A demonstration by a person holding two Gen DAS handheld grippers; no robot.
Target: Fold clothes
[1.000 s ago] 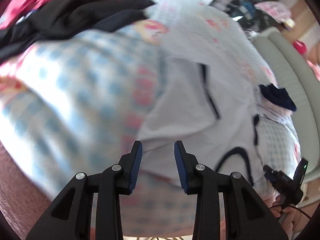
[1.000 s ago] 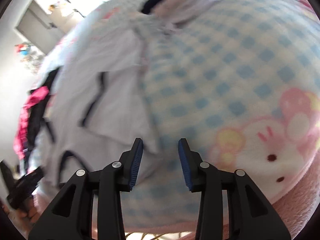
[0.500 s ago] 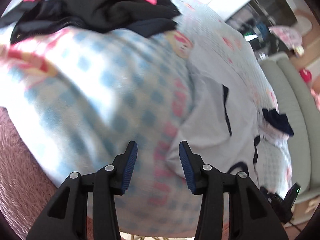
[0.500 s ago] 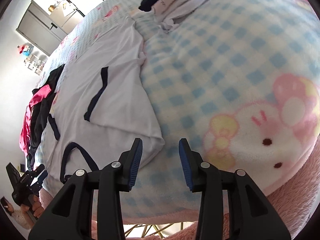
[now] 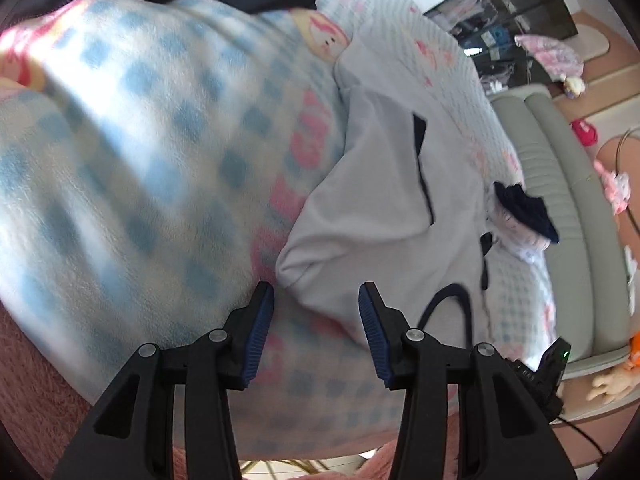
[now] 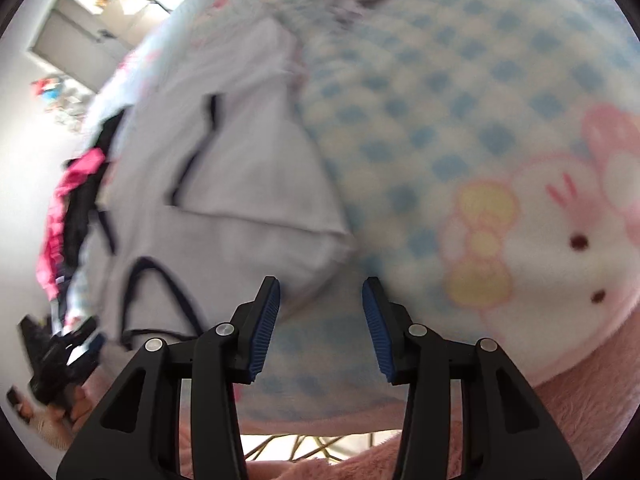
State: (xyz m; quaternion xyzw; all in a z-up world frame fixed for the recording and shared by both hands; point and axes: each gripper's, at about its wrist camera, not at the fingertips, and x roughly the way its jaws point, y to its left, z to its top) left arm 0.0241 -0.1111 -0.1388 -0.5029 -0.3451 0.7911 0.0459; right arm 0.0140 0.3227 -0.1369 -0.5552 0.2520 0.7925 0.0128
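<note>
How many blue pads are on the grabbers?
4: two on the left gripper, one per finger, two on the right gripper likewise. All face inward, nothing pinched between them.

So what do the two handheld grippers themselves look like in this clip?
Both look identical. The left gripper and right gripper each have two matte black plastic fingers with triangular cut-outs, silver round screw heads at the joints, and ribbed blue pads on the inner faces. No markings or sleeves show.

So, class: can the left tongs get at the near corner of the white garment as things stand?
Probably yes. The left tongs are open with the white garment corner just ahead of them, nothing lying over it on the checked blanket.
</note>
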